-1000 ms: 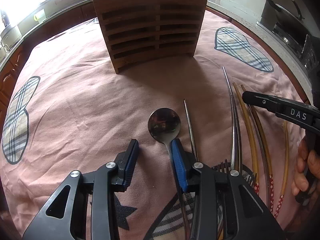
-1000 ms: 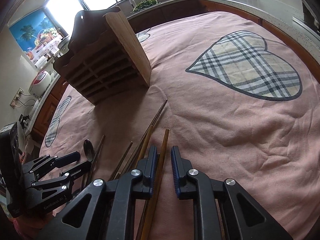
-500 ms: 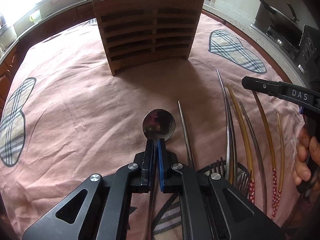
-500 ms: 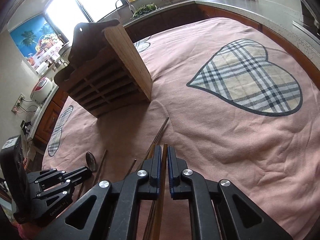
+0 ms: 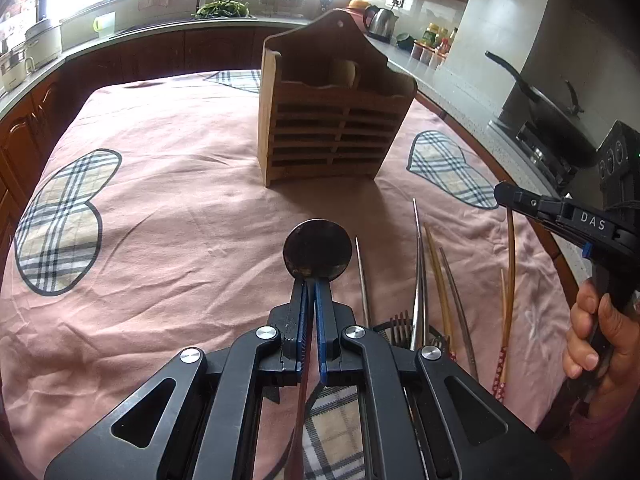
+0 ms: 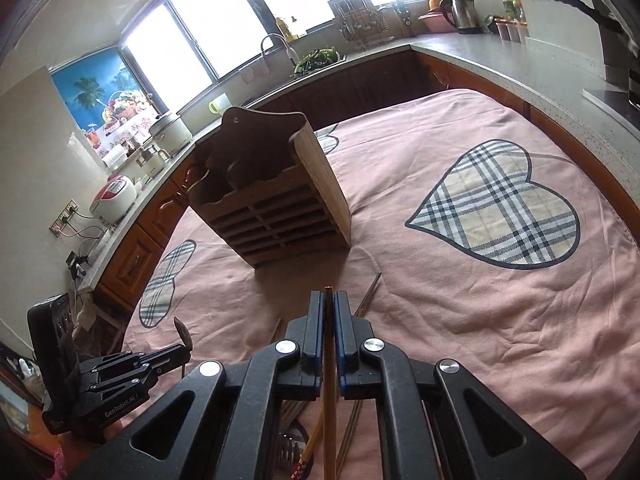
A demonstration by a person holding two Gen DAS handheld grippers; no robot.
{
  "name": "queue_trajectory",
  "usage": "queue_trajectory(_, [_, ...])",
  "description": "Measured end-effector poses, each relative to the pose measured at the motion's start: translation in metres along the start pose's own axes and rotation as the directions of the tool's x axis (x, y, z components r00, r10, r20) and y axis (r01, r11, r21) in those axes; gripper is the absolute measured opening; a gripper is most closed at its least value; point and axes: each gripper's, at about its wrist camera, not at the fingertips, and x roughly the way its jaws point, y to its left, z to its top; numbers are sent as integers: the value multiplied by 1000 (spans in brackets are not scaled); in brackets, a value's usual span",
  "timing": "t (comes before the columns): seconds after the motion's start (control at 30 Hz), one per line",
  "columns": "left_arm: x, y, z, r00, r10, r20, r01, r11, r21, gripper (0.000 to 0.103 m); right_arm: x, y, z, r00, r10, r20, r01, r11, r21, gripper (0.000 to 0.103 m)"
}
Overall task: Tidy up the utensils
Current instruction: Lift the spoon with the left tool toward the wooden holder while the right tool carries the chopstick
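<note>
My left gripper (image 5: 311, 286) is shut on the handle of a metal spoon (image 5: 317, 250) and holds it above the pink cloth, bowl pointing at the wooden utensil holder (image 5: 332, 128). My right gripper (image 6: 329, 300) is shut on a yellow-brown chopstick (image 6: 329, 384), lifted off the cloth; it also shows in the left wrist view (image 5: 505, 196). The holder (image 6: 276, 204) stands upright ahead of both grippers, its slots open at the top. Several chopsticks (image 5: 440, 292) and forks (image 5: 400, 326) lie on the cloth at the lower right.
A pink tablecloth (image 5: 168, 216) with plaid hearts covers the table. Kitchen counters run around it, with a kettle (image 5: 380, 20), jars, a pan on a stove (image 5: 548, 108) at the right and a sink at the back.
Both grippers have closed, the left on the spoon and the right on a chopstick, and both have risen off the cloth with them.
</note>
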Motion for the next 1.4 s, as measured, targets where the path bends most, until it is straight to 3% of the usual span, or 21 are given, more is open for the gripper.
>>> queue_trajectory(0.3, [-56,11,1,991,-23,129,30,998,-55,0,-34,24,5,997,31,70,-28,999,-45,5])
queue_trajectory(0.4, [-52,10,0,994,-19,107,24,999,-40,0,-38,29,5,997,32,76,-28,998,-60,5])
queue_trajectory(0.5, [-29,9,-1,999,19,37,-18,1000,-21,0,-39,30,4,996,39,75,-34,997,-65,5])
queue_trajectory(0.67, [19,10,-4,996,79,-47,-79,997,12,25,-37,28,1,996,57,67,-54,997,-54,5])
queue_trajectory(0.73, [38,9,-2,991,110,-76,-108,994,30,40,-34,27,1,996,63,62,-60,997,-52,5])
queue_trajectory(0.8, [56,9,1,986,129,-104,-125,991,41,45,-32,26,0,996,68,59,-65,997,-47,5])
queue_trajectory(0.83, [65,10,2,983,138,-122,-134,990,45,53,-31,25,1,996,72,57,-69,997,-44,5])
queue_trajectory(1.0, [92,5,7,975,177,-135,-168,983,76,58,-25,20,2,995,83,49,-82,996,-26,5])
queue_trajectory(1.07, [96,1,10,974,190,-126,-179,980,92,58,-23,18,3,995,84,46,-83,996,-21,5])
queue_trajectory(1.13, [96,0,11,975,191,-109,-181,978,101,34,-22,17,3,995,86,45,-85,996,-18,5])
queue_trajectory(1.4, [57,12,14,989,143,-43,-141,989,38,33,-25,21,4,994,99,51,-98,995,-33,5])
